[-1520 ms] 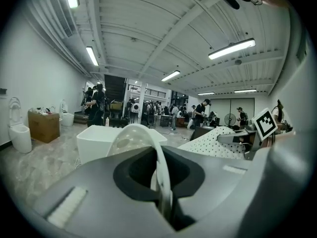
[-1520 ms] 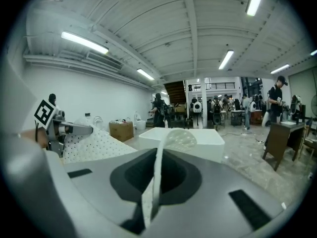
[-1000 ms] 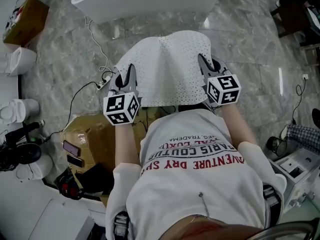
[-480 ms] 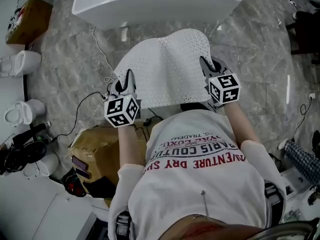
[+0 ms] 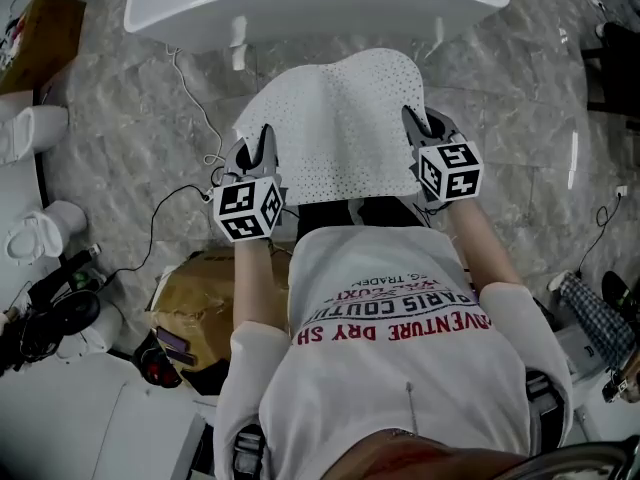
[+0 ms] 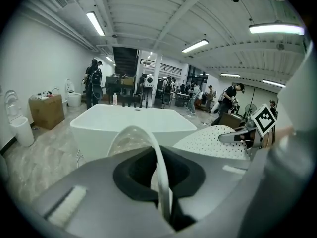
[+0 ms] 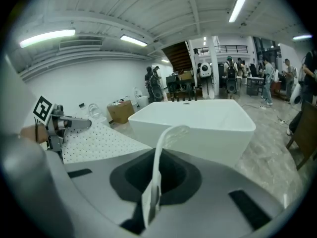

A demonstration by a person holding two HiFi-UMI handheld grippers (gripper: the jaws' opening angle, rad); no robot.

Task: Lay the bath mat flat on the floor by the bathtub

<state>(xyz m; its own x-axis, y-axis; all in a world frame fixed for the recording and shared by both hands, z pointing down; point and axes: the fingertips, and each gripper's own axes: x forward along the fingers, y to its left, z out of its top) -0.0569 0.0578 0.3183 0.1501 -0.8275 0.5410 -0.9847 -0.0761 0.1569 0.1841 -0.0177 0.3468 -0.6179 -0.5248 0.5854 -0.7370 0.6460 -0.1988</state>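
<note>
The left gripper (image 5: 258,151) and right gripper (image 5: 418,131) each pinch a near corner of the perforated white bath mat (image 5: 338,128), held up over the marble floor (image 5: 130,128) before the bathtub (image 5: 310,3).

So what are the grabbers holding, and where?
The mat. The left gripper and the right gripper each pinch a near corner.

Both arms reach straight out in front. The left gripper (image 5: 262,138) and right gripper (image 5: 412,121) each pinch the bath mat (image 5: 340,118) tight between their fingers.
</note>
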